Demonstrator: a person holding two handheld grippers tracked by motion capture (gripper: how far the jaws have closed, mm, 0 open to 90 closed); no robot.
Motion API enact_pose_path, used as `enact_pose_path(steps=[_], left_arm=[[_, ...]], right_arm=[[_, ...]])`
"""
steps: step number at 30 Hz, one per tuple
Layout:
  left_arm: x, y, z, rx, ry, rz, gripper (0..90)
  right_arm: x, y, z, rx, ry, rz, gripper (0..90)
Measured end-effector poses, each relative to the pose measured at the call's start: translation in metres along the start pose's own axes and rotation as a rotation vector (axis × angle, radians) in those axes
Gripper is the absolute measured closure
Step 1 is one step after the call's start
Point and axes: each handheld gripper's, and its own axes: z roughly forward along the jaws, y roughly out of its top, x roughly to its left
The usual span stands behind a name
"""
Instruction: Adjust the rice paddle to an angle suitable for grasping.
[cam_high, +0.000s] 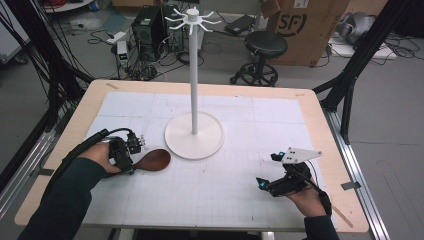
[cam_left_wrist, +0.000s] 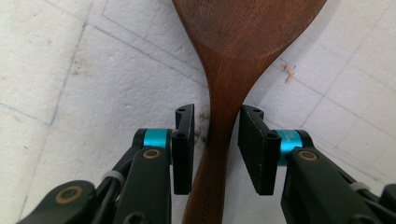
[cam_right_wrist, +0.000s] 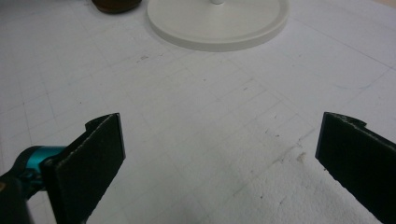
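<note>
Dark brown wooden spoon (cam_left_wrist: 233, 70) lies flat on the white gridded mat (cam_high: 240, 185), beside the white stand's round base (cam_high: 194, 136). Left gripper (cam_left_wrist: 215, 140) straddles its handle, jaws narrowed but not pressing. Right gripper (cam_right_wrist: 219, 154) gapes wide, empty.

high view: above near edge, facing forward and down over whole table (cam_high: 70, 125) | left gripper view: close above mat, looking along wooden spoon (cam_left_wrist: 233, 70) at left | right gripper view: low, near right, facing far-left toward white stand base (cam_right_wrist: 219, 28) | shared: spoon, stand base, gridded mat
</note>
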Motion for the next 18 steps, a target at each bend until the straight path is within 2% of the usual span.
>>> enact_pose_path(steps=[8, 18], left_arm=[[0.0012, 0.0026, 0.0035, 0.031, -0.01, 0.004, 68.7], [0.002, 0.0048, 0.0043, 0.043, -0.024, 0.003, 71.1]], right_arm=[[0.0, 0.0001, 0.0001, 0.001, 0.0, -0.005, 0.3], [-0.0003, 0.0, 0.0001, 0.0, -0.006, -0.008, 0.3]])
